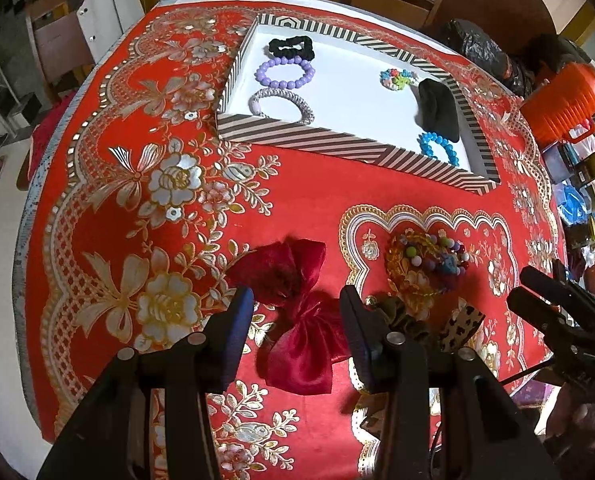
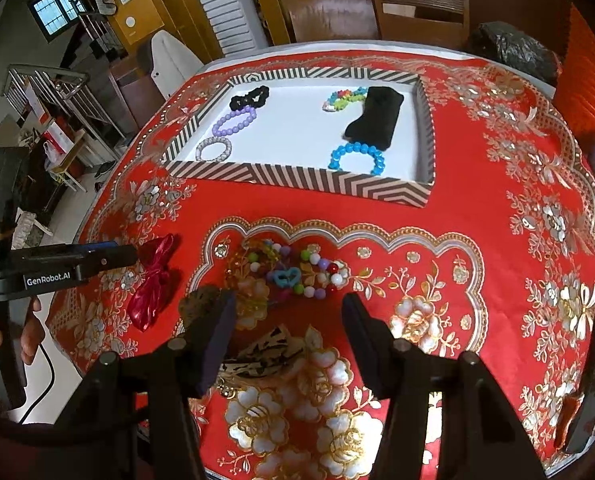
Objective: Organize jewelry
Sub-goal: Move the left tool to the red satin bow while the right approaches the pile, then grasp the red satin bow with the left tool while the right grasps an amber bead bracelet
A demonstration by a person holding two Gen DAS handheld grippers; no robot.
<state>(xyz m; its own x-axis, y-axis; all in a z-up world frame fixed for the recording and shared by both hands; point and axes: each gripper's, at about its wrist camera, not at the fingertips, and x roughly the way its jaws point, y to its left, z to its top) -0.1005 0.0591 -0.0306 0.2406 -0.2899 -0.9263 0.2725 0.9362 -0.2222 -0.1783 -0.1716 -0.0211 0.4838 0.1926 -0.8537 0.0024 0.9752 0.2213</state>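
Note:
A striped tray (image 1: 329,145) (image 2: 297,178) at the back of the red tablecloth holds a black scrunchie (image 1: 291,46), a purple bead bracelet (image 1: 285,72), a silver bracelet (image 1: 283,104), a multicoloured bead piece (image 1: 397,78), a black cloth item (image 1: 437,108) and a blue bead bracelet (image 1: 437,148). A red satin bow (image 1: 297,320) (image 2: 153,280) lies on the cloth. My left gripper (image 1: 297,320) is open, jaws either side of the bow. A pile of coloured beads (image 2: 293,270) (image 1: 429,260) and a leopard-print piece (image 2: 265,356) lie before my open, empty right gripper (image 2: 287,320).
An olive scrunchie (image 1: 401,316) lies by the left gripper's right finger. An orange container (image 1: 561,100) and black bags (image 2: 513,52) stand at the table's far right. Chairs (image 2: 417,8) stand behind the table. A dark phone (image 2: 589,384) lies at the right edge.

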